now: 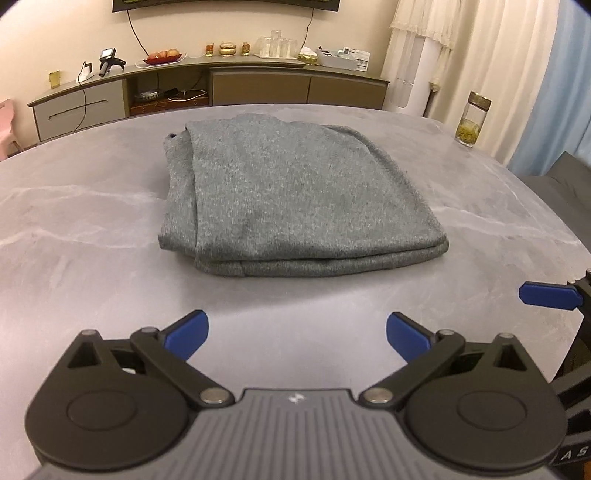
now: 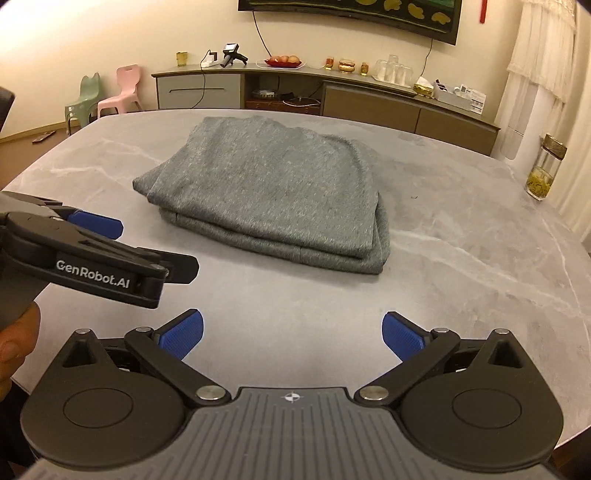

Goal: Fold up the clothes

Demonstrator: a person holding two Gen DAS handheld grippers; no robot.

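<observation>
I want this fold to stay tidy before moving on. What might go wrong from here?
1. The gray garment lies folded in loose layers, with an edge sticking out on one side; a nudge might slide them apart.
2. The left gripper and right gripper sit open and close together, so they might bump.
3. A glass jar stands near the table edge; a wide sweep could knock it off.

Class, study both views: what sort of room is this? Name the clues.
Probably a home living room: a long low sideboard under a wall-mounted screen, small plastic children's chairs, and cream lace curtains.
</observation>
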